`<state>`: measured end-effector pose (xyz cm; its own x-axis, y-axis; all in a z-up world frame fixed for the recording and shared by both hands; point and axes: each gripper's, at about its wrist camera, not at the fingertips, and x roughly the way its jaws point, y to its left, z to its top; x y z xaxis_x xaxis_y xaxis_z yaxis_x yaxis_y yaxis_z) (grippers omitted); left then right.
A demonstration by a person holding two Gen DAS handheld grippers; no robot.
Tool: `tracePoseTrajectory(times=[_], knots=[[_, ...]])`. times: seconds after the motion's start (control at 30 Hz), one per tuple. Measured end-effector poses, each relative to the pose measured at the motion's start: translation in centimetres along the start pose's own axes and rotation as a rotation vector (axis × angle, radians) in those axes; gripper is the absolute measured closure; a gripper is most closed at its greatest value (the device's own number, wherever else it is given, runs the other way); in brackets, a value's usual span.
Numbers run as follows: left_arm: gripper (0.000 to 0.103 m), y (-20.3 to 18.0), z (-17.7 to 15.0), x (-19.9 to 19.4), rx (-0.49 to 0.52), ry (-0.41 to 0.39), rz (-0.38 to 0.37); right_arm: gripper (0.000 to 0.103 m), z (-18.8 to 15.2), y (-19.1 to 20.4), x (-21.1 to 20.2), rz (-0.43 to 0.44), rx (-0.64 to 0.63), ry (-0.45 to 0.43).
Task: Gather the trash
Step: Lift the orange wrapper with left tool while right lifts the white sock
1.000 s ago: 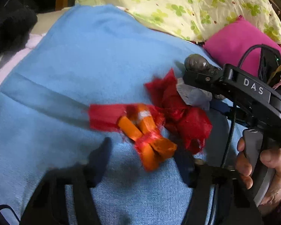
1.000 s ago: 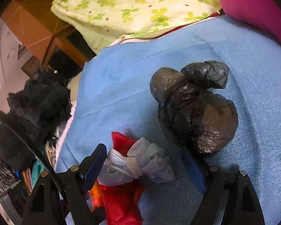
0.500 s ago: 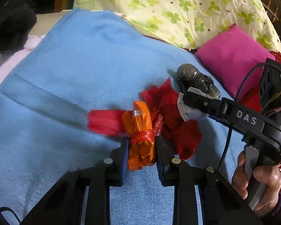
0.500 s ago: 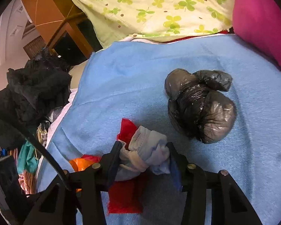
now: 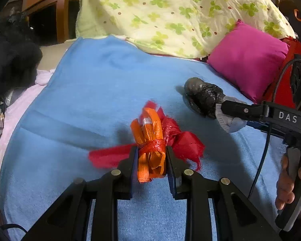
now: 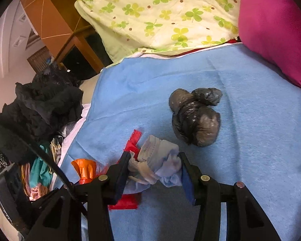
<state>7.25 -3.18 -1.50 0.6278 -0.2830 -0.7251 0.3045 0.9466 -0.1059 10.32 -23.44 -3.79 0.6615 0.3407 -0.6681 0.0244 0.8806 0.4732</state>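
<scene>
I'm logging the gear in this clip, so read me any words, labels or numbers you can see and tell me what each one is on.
"DAS": white letters on the black body of the right gripper, seen from the left wrist camera.
The orange wrapper bundle carries a faint printed pattern and a small white patch, with no readable words.
Nothing readable in the right wrist view.

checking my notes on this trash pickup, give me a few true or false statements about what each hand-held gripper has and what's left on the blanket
1. The left hand-held gripper is shut on an orange wrapper bundle tied with red plastic. True.
2. The right hand-held gripper is open with nothing between its fingers. False: it is shut on a crumpled face mask.
3. The black bag lies on the blue blanket, held by neither gripper. True.
4. The black bag sits on the pink pillow. False: it lies apart from the pillow.
5. The flowered quilt lies beyond the far end of the blanket. True.
</scene>
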Motion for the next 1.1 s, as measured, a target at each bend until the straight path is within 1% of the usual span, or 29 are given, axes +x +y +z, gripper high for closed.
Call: tracePoseTrajectory(times=[0.17, 0.33, 0.53, 0.67, 0.73, 0.8, 0.83, 0.9, 1.0, 1.1], knots=[[0.075, -0.1, 0.0, -0.6, 0.004, -0.013, 0.009, 0.053, -0.3, -0.6, -1.4, -0.002, 0.013, -0.008], [0.075, -0.2, -0.4, -1.3, 0.007, -0.017, -0.008, 0.053, -0.8, -0.9, -2.5, 0.001, 0.027, -0.013], [0.075, 0.3, -0.9, -1.1, -0.020, 0.020, -0.041, 0.053, -2.9, -0.9, -3.8, 0.020, 0.047, 0.011], [0.075, 1.4, -1.4, -0.6, -0.070, 0.085, -0.081, 0.053, -4.6, -0.9, -4.4, 0.017, 0.068, 0.041], [0.071, 2.3, -1.6, -0.4, -0.097, 0.120, -0.075, 0.053, -5.5, -0.9, -4.4, 0.001, 0.068, 0.065], [0.046, 3.4, -1.9, -0.1, -0.138, 0.169, -0.074, 0.053, -6.0, -0.8, -4.1, -0.031, 0.046, 0.084], [0.045, 4.2, -2.1, 0.0, -0.170, 0.187, -0.071, 0.053, -6.2, -0.6, -3.7, -0.046, 0.026, 0.095], [0.045, 4.9, -2.2, -0.1, -0.192, 0.197, -0.073, 0.053, -6.4, -0.5, -3.2, -0.062, 0.005, 0.111], [0.043, 5.1, -2.2, -0.3, -0.190, 0.191, -0.065, 0.053, -6.6, -0.7, -2.8, -0.095, -0.017, 0.128], [0.043, 4.1, -2.1, -0.2, -0.158, 0.197, -0.101, 0.052, -6.6, -1.3, -2.4, -0.125, -0.015, 0.144]])
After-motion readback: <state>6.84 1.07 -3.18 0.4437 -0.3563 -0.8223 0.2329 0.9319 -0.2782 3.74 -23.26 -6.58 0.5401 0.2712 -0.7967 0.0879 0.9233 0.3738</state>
